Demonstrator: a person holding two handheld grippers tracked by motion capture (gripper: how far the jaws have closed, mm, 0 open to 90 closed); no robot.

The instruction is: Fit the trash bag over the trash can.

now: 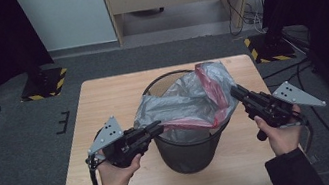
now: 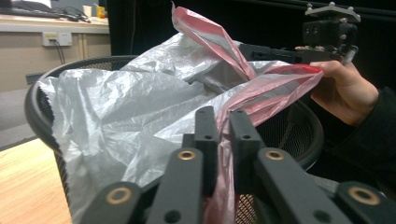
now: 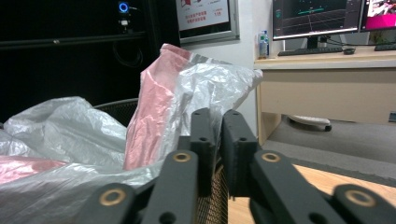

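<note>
Leftmost, the person's left hand (image 1: pixel 117 169) holds the left gripper (image 1: pixel 158 127) at the near-left rim of a black mesh wastebasket (image 1: pixel 190 154), which stands near the middle of the wooden surface (image 1: pixel 104 107). Its jaws are clenched on the edge of a grey plastic bag (image 1: pixel 175 106) with a red band; in the left gripper view the red strip (image 2: pixel 224 186) runs down between the two nearly closed jaws. The bag lies crumpled across the basket's mouth, partly inside and partly bunched above the rim, highest at the far right. On the right, the right gripper (image 1: pixel 234 92) reaches the bag's raised red-and-grey edge at the basket's right rim, held by the right hand (image 1: pixel 281 136). In the right gripper view its jaws are nearly together, and the grey film (image 3: pixel 205 84) stands behind them; whether they pinch it I cannot tell.
</note>
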